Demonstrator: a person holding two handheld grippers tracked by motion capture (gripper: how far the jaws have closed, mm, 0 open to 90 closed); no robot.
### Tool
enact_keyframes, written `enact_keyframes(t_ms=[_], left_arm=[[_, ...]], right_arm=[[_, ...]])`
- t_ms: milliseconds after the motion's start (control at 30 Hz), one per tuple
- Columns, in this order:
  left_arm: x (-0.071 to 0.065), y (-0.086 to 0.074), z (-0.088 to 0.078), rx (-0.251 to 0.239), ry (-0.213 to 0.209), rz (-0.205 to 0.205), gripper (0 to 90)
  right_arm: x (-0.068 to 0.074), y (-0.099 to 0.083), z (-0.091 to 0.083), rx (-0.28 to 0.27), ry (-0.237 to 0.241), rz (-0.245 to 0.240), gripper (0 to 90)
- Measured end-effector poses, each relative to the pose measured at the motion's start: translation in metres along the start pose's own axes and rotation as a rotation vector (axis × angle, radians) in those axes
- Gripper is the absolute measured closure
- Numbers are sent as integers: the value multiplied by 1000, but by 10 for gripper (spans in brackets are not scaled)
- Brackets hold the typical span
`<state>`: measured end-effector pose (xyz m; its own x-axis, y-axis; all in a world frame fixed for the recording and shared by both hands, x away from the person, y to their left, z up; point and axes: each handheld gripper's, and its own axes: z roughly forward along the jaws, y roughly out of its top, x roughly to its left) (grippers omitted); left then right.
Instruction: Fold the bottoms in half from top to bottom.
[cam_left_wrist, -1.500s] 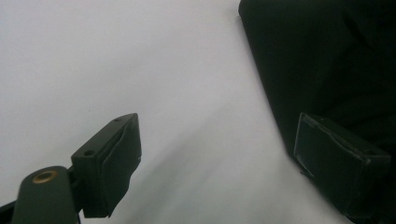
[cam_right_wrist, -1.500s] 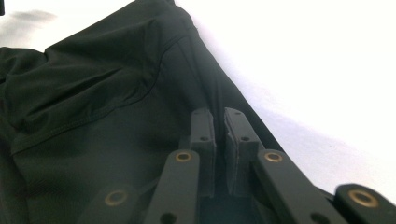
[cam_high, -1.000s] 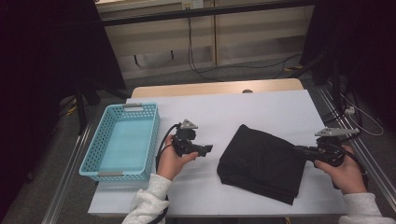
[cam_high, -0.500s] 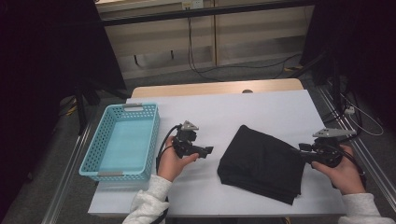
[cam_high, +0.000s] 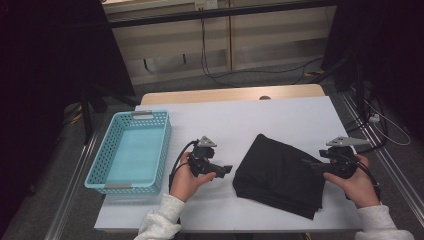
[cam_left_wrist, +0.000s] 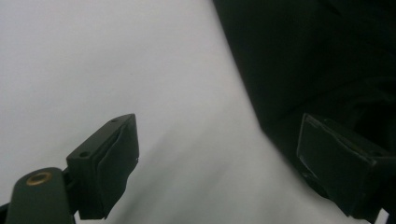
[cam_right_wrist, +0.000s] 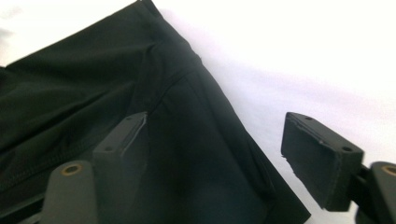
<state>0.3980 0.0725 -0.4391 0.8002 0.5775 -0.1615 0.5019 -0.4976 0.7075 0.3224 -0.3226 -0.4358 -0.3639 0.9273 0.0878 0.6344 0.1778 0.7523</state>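
A folded black garment (cam_high: 280, 175) lies on the white table (cam_high: 225, 125), right of centre. My left gripper (cam_high: 227, 170) points at its left edge from a short gap away. Its jaws stand open over bare table in the left gripper view (cam_left_wrist: 219, 140), with the garment (cam_left_wrist: 303, 56) just beyond the right jaw. My right gripper (cam_high: 307, 164) sits at the garment's right edge. Its jaws have just been opening and now stand wide (cam_right_wrist: 217, 130). The garment (cam_right_wrist: 93, 93) lies under and between them, and the pads do not press on it.
A light blue plastic basket (cam_high: 165, 145) with nothing in it stands at the table's left side. Bare white tabletop stretches behind the garment to a wooden strip (cam_high: 230, 94) along the far edge. Cables (cam_high: 380, 120) trail off the table's right side.
The right gripper's jaws have spread apart at the garment's right edge. The left hand and the garment have stayed where they were.
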Motion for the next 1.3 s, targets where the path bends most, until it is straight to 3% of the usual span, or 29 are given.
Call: enact_keyframes(t_ms=[267, 533, 867, 1033, 1200, 1233, 1300], left_arm=[[-10, -5, 6, 21, -17, 15, 98], [-20, -9, 15, 4, -17, 52, 66], [-30, -12, 19, 25, -50, 66, 224], [-34, -14, 23, 42, -49, 88, 235], [-33, -14, 23, 34, -51, 84, 234], [-35, -14, 22, 37, -25, 85, 234], [-34, -14, 22, 32, -52, 81, 234]], right_arm=[[1, -2, 3, 1, -22, 9, 165], [3, -1, 5, -12, -27, 10, 148], [6, -1, 6, -11, -23, 2, 147], [6, 0, 6, -15, -22, -3, 146], [7, 0, 6, -14, -20, -5, 146], [7, 0, 7, -14, -20, -6, 146], [7, 0, 7, -13, -19, -8, 146]])
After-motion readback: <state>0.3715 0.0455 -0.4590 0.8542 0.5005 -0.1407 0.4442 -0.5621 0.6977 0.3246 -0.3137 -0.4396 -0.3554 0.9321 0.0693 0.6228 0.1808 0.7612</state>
